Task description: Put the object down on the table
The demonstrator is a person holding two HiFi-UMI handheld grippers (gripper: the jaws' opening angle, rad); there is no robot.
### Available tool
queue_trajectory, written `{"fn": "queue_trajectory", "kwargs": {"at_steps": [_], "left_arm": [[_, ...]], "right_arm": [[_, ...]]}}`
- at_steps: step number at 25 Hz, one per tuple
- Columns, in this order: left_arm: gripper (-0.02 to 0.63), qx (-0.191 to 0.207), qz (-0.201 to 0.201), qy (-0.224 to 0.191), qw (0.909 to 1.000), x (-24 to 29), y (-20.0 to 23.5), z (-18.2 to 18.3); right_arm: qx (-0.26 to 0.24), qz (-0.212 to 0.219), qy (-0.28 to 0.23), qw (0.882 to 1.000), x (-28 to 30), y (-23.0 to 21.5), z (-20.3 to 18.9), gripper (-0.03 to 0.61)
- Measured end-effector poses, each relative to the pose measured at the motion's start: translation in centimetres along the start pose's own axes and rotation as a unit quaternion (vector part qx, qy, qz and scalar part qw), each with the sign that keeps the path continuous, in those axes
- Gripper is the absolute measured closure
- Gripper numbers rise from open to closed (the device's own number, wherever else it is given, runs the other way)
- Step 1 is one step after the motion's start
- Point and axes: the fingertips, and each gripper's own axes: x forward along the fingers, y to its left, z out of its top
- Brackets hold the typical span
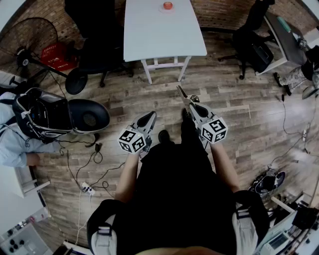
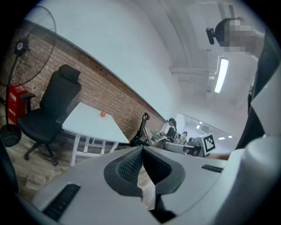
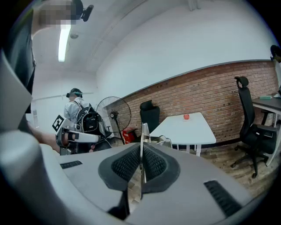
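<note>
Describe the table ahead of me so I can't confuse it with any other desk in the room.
Find the brick wall ahead. The white table stands end-on against it, with a black chair at its left. Unlike the desk further right, it carries just one small red object, at the wall end.

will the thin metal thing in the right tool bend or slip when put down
Probably stiff: the metal piece stands straight out of the right tool, no sag. Shiny and smooth, so it may slide on the table. Thin and on edge, it likely falls flat when released.
</note>
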Motion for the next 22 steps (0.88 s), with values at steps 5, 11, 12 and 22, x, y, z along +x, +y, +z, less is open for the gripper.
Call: {"fn": "queue_trajectory", "kwargs": {"at_steps": [5,11,12,22], "left_arm": [[0.592,-0.018,0.003,-0.014,0.9997,-0.7,-0.4,0.4],[0.592,-0.004,0.004,-0.004,1.0,-0.6,0.1,0.5],[0.592,-0.003,0.004,-0.002,1.0,-0.5,0.2,0.5],[0.592,0.002,0.005,0.003,1.0,0.9,1.0,1.2]], "right_arm": [[-0.001,0.005,-0.005,1.0,-0.6,0.7,0.3,0.578],[0.002,0.005,-0.001,1.0,0.2,0.5,0.1,0.578],[0.003,0.005,-0.002,1.0,0.3,0.4,0.1,0.578],[0.026,0.003,-0.012,1.0,1.1,-1.2,0.8,0.578]]}}
